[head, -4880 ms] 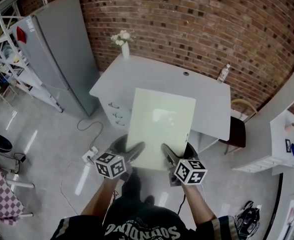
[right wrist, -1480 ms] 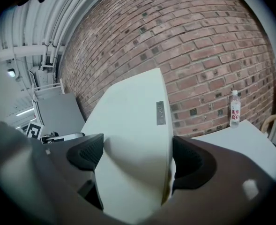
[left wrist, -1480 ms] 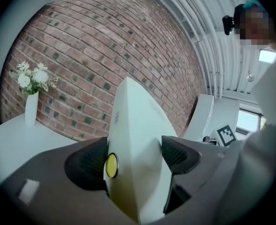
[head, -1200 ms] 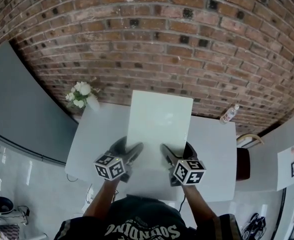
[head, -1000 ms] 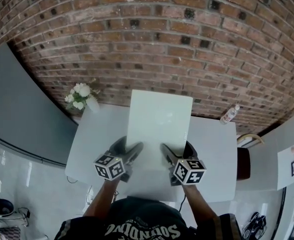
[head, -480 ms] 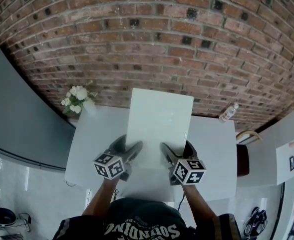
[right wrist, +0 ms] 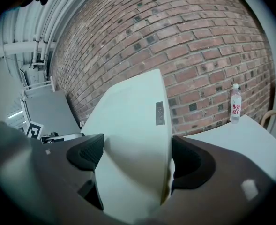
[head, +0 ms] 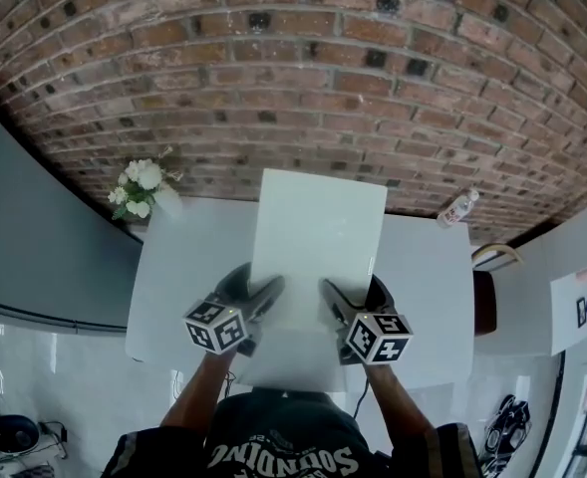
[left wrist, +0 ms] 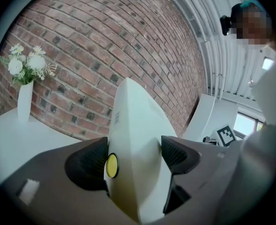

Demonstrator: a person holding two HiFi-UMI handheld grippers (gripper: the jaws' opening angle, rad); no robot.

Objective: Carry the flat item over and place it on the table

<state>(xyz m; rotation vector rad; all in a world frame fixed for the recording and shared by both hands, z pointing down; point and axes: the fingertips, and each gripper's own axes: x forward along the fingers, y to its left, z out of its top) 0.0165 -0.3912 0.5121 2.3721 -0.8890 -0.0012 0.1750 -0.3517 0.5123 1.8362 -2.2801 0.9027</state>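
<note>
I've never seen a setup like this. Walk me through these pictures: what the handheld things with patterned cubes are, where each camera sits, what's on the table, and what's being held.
There is no robot here. A person holds a two-jaw tool in each hand, the left gripper and the right gripper; the patterned cubes are part of them. The top-down picture comes from a camera on the person's head. The other two come from cameras riding on each gripper, looking along its jaws. Both grippers are shut on one pale flat board, held above a white table by a brick wall. On the table stand a vase of white flowers and a water bottle.
</note>
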